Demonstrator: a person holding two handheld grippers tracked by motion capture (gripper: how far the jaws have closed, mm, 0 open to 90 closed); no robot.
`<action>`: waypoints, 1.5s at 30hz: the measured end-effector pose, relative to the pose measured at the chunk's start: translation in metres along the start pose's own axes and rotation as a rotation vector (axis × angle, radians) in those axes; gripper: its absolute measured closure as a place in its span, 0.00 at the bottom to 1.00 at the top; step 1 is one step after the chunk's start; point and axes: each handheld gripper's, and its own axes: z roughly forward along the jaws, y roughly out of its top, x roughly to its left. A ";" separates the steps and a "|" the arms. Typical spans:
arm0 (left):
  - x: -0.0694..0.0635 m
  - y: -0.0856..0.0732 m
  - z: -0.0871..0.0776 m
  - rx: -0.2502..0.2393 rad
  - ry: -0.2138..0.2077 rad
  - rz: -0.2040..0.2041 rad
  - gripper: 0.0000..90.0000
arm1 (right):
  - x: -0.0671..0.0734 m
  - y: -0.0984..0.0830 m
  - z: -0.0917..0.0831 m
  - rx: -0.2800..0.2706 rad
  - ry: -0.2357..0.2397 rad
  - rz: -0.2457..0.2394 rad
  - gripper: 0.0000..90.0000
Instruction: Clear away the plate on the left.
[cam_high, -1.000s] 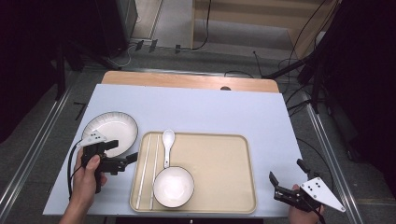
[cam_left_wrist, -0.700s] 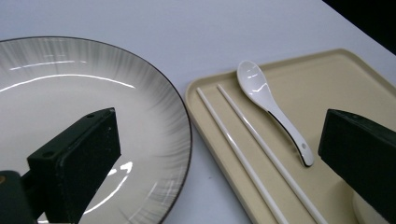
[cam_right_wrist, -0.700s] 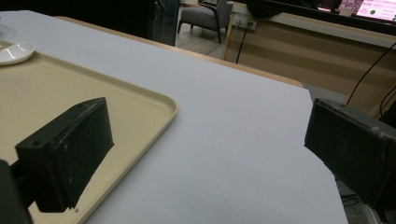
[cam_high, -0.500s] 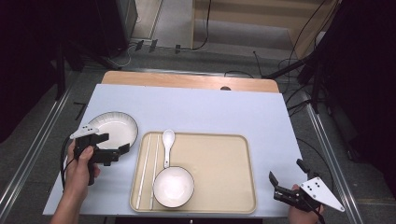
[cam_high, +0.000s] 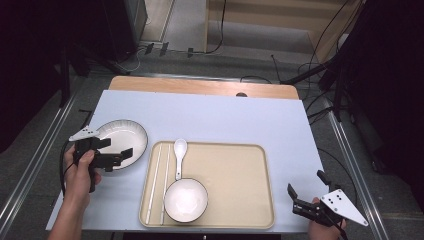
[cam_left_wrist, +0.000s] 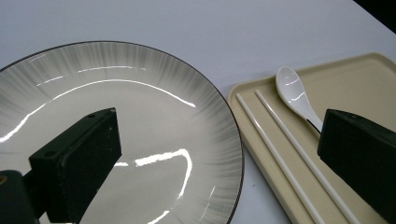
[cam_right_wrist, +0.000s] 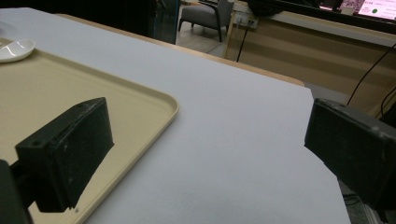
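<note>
High view is showing, nearest the front edge of the tabletop, the right gripper (cam_high: 303, 197) resting by the front right corner, its jaws standing wide and holding nothing. Just left of it, the tray (cam_high: 240, 175) is lying along the front edge, a flat beige rectangle with rounded corners and a low raised rim, matte like plastic. On its front left part a small white bowl (cam_high: 186, 199) is sitting, round and glossy. Two thin white chopsticks (cam_high: 159, 180) are lying straight along the tray's left rim, and a white spoon (cam_high: 178, 154) is lying beside them, its handle pointing at the bowl.

Farther left, off the tray and near the left edge of the tabletop, the plate (cam_high: 123, 139) is sitting, and the left gripper (cam_high: 120, 154) is hovering at its near rim with jaws spread wide, gripping nothing. In the left gripper view the plate (cam_left_wrist: 140, 135) is showing as a shallow glazed round with grey streaks fanning to a thin dark rim, and one jaw is standing over its inside while the other is standing over the tray.

The step in hand is probably taking the plate by its rim. The glaze is looking slick, so one jaw should be going under the lip and one inside before closing squarely, well clear of the tray rim.
</note>
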 end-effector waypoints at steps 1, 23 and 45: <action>0.001 0.000 0.000 0.000 0.002 -0.003 0.00 | 0.000 0.000 0.000 0.001 0.000 0.001 0.02; 0.039 -0.005 -0.020 -0.048 0.118 -0.068 0.00 | 0.000 0.000 0.000 -0.001 0.001 0.000 0.02; 0.076 -0.015 -0.029 -0.060 0.259 -0.246 0.33 | 0.000 0.000 0.000 0.000 -0.002 0.000 0.02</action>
